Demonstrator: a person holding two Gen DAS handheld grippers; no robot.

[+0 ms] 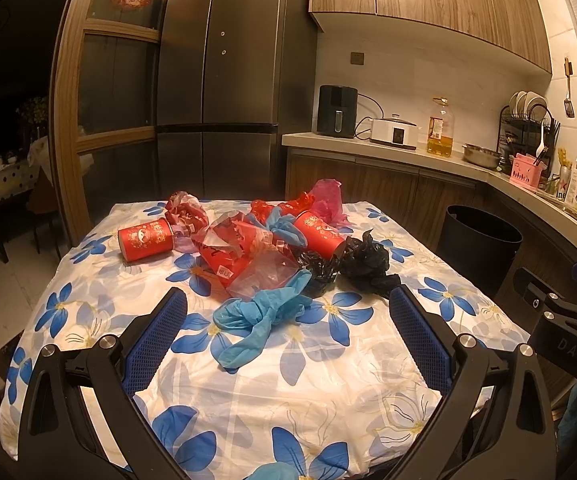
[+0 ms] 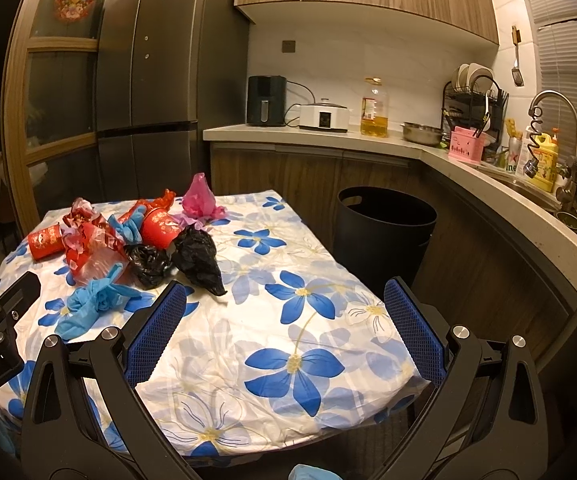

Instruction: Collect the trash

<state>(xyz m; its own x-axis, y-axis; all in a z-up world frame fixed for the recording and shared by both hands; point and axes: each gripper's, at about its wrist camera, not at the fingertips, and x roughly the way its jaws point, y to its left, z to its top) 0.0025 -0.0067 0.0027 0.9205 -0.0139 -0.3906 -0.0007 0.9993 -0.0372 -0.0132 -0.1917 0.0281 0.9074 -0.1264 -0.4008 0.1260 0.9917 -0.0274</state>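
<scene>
Both grippers, left gripper (image 1: 288,312) and right gripper (image 2: 284,304), hover level above the table (image 2: 308,344), fingers released.

Both wrist cameras look forward from the worktop's (image 1: 248,380) near edge toward the fridge (image 1: 224,80), sharing the trash pile (image 2: 128,240); the right view sits rightward, taking in the bin (image 2: 384,228).

We see a white tablecloth (image 2: 272,344) printed with large blue flowers with yellow centres. On it lie red cans (image 1: 145,239) with white figures, crumpled light-blue gloves (image 1: 256,316), glossy black bags (image 2: 200,258), a pink bag (image 2: 199,200) and clear film tinted red (its print unreadable). The bin (image 2: 384,228) is matt black. Both grippers' pads (image 1: 156,344) are deep blue on black frames.
</scene>
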